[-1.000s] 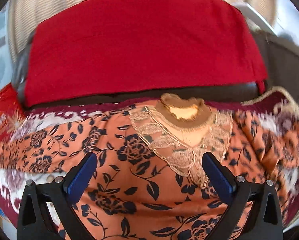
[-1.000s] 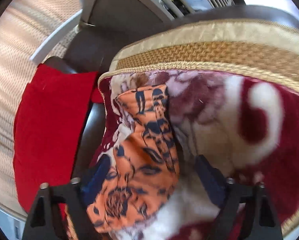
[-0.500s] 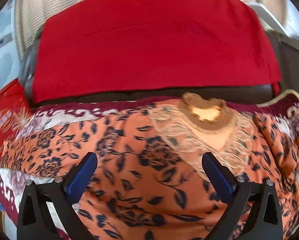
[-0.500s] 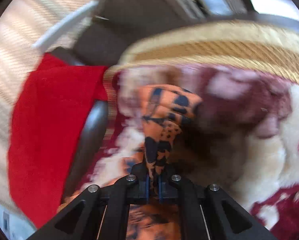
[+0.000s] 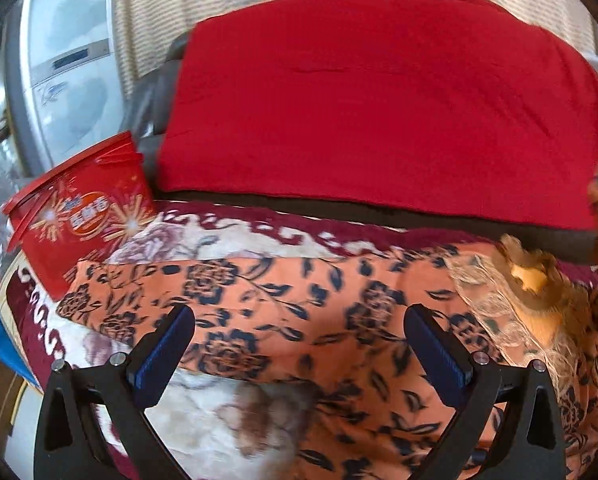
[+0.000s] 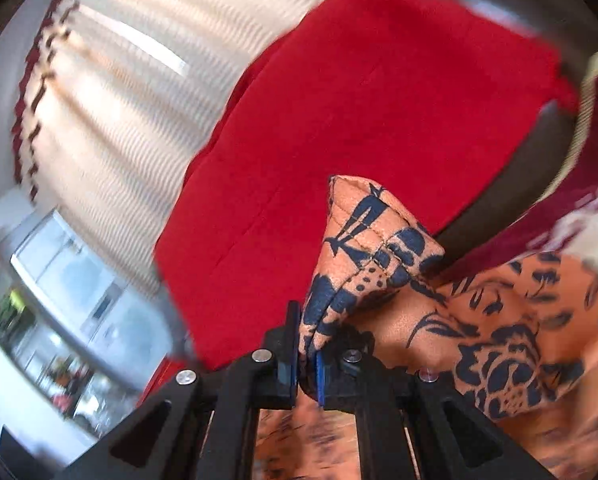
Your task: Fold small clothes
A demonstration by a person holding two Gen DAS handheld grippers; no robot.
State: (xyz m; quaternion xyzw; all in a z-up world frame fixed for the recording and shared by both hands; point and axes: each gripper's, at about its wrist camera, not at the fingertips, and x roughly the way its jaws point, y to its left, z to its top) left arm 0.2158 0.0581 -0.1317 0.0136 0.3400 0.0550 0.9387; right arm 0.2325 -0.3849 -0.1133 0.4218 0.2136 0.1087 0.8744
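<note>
Right gripper [image 6: 307, 354] — tilted, pinching sleeve [image 6: 363, 256]

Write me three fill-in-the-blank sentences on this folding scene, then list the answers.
1. The right tool is shut on the orange floral ____.
2. The left tool hovers with its jaws ____.
3. Behind the garment a plain ____ cloth drapes the backrest.

Answers: garment; open; red

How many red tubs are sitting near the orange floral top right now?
1: the red tub stands at the left end, touching the orange floral top's sleeve. Others may be hidden.
</note>
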